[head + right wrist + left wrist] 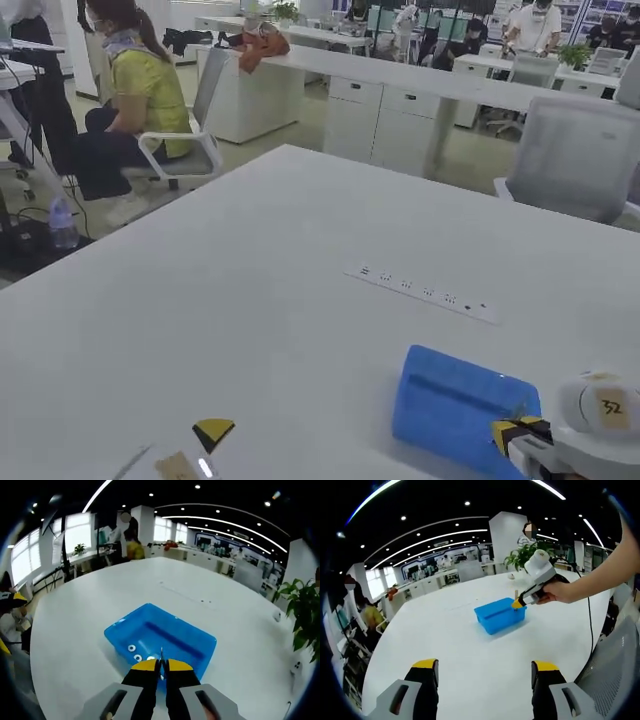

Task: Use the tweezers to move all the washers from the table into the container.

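A blue container [450, 410] stands on the white table near its front right. My right gripper [161, 666] hovers over the container's near wall [125, 625] and is shut on thin tweezers [161, 654] that point down into it. Three small washers [137, 657] lie on the container floor just left of the tweezer tip. In the left gripper view the right gripper [520, 602] sits at the container's right end [495, 622], held by a hand. My left gripper [485, 680] is open and holds nothing, well short of the container; its yellow tip [212, 432] pokes in at the bottom.
A white power strip [425, 292] is set into the table beyond the container. A grey office chair [575, 155] stands at the far right edge and a seated person in yellow [145, 90] at the far left. A potted plant [525, 555] sits behind the container.
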`<state>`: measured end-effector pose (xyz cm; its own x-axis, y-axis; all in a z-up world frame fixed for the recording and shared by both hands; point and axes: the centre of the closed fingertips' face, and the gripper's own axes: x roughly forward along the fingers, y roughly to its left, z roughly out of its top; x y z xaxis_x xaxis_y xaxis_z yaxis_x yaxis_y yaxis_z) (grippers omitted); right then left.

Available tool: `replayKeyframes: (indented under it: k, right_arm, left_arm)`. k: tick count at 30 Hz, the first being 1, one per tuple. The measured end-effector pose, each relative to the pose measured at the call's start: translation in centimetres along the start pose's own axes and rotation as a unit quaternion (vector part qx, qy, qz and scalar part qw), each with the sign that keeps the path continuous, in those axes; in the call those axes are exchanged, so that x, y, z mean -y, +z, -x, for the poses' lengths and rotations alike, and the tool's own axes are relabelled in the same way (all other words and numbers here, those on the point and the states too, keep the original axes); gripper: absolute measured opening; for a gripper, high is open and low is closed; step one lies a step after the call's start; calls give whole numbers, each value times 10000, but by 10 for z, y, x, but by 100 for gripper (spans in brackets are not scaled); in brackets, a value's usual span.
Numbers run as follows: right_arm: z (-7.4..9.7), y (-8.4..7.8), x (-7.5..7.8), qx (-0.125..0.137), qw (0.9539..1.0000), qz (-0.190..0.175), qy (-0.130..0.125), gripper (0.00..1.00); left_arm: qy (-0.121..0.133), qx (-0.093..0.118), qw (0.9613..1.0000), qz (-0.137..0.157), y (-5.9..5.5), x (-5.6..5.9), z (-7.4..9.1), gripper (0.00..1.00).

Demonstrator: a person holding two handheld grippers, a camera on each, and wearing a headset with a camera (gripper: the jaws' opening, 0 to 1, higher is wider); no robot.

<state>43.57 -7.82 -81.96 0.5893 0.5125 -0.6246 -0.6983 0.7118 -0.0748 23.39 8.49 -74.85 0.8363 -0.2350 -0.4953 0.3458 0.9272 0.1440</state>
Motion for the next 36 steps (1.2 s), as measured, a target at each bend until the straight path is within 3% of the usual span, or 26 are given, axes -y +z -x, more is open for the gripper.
replayKeyframes:
  k: [4, 8, 16, 18, 21, 24, 26, 30, 33, 36]
  right_arm:
    - [2, 1, -1, 17, 10000, -44, 30, 2]
    - [5, 5, -3, -5, 9999, 168, 10, 2]
    - [43, 54, -4, 750, 9972, 14, -20, 2]
    - [56, 65, -12, 990, 9949, -156, 120, 2]
    - [78, 72, -36, 1134, 9894, -598, 685, 2]
    - [96, 75, -50, 1257, 9872, -504, 848, 2]
    - [107, 75, -61, 1266, 9857, -501, 995, 2]
    - [133, 75, -82, 1293, 9834, -214, 1257, 2]
    - [151, 75, -98, 1354, 9798, -79, 1472, 2]
    - [167, 72, -115, 1307, 9763, 303, 1700, 2]
  left_arm:
    - [29, 119, 9999, -85, 18, -4, 2, 73]
    - [-88, 214, 9997, -62, 38, -3, 3, 65]
    - [-442, 611, 9971, -85, 89, 5, 2, 55]
    - [-539, 720, 9959, -89, 101, 8, 2, 50]
    - [-898, 823, 9922, -248, 117, 17, 1, 39]
    - [-1373, 1158, 9837, 10, 138, 32, 3, 27]
    - [-1594, 1233, 9795, 60, 144, 40, 5, 24]
    - [-2072, 1222, 9706, 76, 154, 60, 9, 23]
    - [-2586, 1140, 9592, 3, 159, 78, 13, 24]
    - [-2947, 1148, 9487, -20, 166, 88, 18, 23]
